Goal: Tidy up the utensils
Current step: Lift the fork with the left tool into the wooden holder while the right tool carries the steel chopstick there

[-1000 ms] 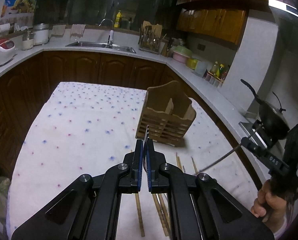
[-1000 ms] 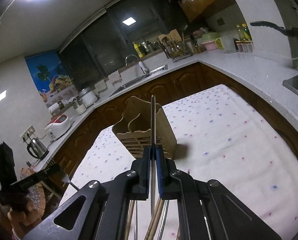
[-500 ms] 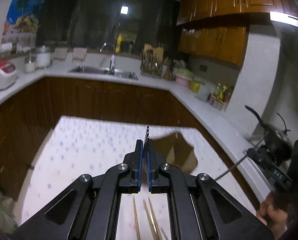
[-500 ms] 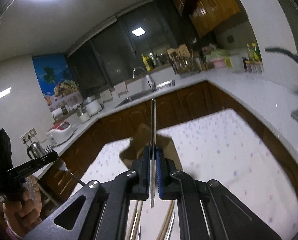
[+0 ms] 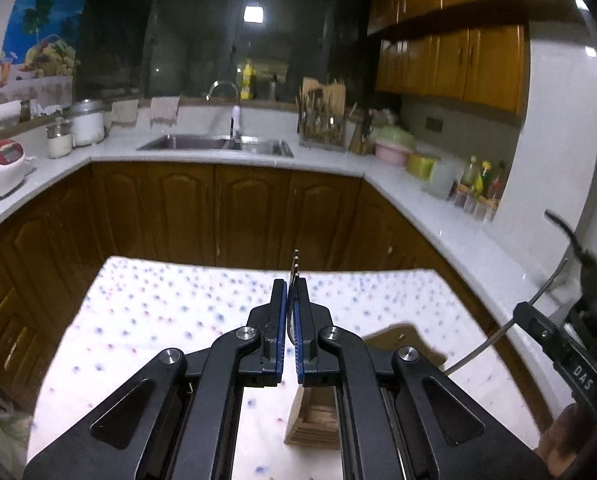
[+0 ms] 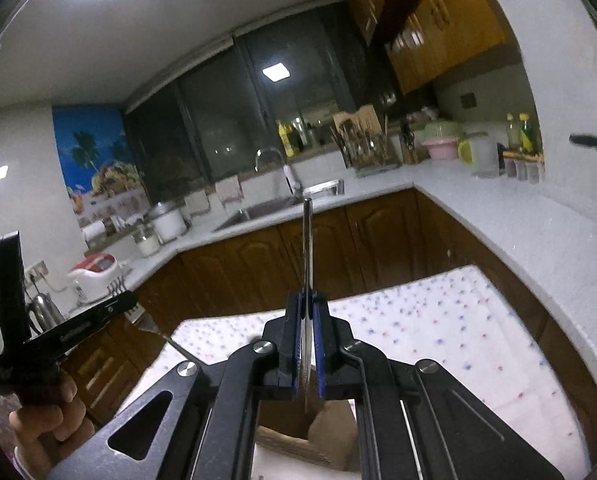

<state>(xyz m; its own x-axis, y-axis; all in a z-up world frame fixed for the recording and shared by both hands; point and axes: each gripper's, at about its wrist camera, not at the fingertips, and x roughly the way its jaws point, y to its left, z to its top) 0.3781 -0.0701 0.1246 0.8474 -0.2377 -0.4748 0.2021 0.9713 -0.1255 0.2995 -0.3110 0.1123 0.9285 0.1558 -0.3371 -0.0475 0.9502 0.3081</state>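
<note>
Where claws overlap it, wooden utensil holder (image 5: 314,420) only partly visible.

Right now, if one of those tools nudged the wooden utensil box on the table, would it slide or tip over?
Probably slide first: the wooden utensil box stands on a spotted cloth that may drag or bunch under it. It looks fairly tall for its base, so a high push could tip it. It appears rigid and slatted, likely light, so it should not flex.
</note>
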